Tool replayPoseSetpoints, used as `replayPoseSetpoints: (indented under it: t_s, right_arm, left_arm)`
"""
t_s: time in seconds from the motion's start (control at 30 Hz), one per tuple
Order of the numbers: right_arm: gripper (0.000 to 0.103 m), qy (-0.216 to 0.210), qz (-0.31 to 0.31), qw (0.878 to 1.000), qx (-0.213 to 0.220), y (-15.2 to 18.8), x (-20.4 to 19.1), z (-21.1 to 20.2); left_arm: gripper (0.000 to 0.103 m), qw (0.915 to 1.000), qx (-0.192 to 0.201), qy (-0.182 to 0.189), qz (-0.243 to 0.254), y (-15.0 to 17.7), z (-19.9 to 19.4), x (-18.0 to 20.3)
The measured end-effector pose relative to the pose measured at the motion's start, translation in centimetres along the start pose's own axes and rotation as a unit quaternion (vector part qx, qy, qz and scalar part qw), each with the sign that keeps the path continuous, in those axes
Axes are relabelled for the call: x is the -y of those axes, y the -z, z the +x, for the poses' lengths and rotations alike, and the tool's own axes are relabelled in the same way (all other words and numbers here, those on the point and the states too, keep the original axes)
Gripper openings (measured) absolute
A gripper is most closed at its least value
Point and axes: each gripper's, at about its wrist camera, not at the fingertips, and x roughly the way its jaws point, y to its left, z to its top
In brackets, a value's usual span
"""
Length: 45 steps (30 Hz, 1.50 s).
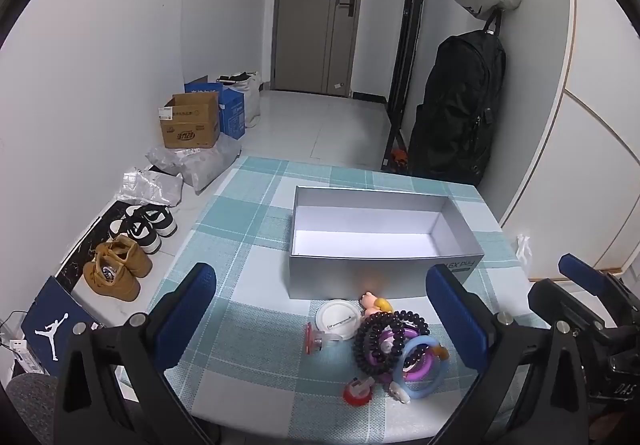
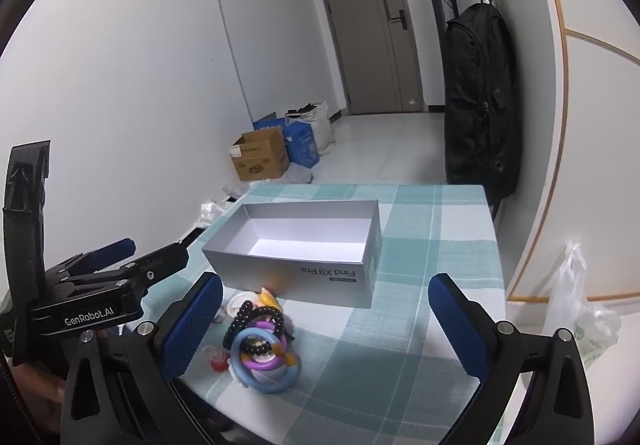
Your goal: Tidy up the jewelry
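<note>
I count one silver box (image 1: 384,245), lid off, and one jewelry heap (image 1: 390,349) on the plaid cloth (image 1: 248,205): black bead bracelet (image 1: 374,329), blue ring (image 1: 416,369). Left gripper (image 1: 320,309) gapes wide, heap at its four o'clock; right gripper (image 2: 326,315) is spread too, heap at eight o'clock.

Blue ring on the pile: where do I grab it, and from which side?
Take the blue ring by its near rim arc, the part nearest the table edge, where it overhangs the pile and looks free. Come from above with the left gripper, one finger inside the hoop. The black bead bracelet overlaps its far side.
</note>
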Motion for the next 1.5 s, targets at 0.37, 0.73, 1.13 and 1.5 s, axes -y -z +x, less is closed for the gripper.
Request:
replayPoseSetpoints:
  t_s: [0.37,0.73,1.13,1.5]
  right_arm:
    - [0.103,0.000,-0.004,1.000,-0.003,0.21,-0.08,0.05]
    - [0.103,-0.003,-0.005,1.000,-0.001,0.22,-0.21,-0.03]
    - [0.103,-0.006,-0.009,1.000,-0.001,0.20,-0.44,-0.07]
    - [0.103,-0.005,-0.010,1.000,-0.001,0.34,-0.48,-0.12]
  left_arm:
    - [0.102,0.9998,-0.007,0.018,-0.011,-0.16,0.20,-0.47]
    - [0.102,0.9996,-0.010,0.018,-0.019,-0.04,0.27,-0.42]
    - [0.102,0.9994,-0.015,0.020,-0.025,0.11,0.46,-0.71]
    - [0.102,0.9990,-0.022,0.029,-0.026,0.16,0.56,-0.61]
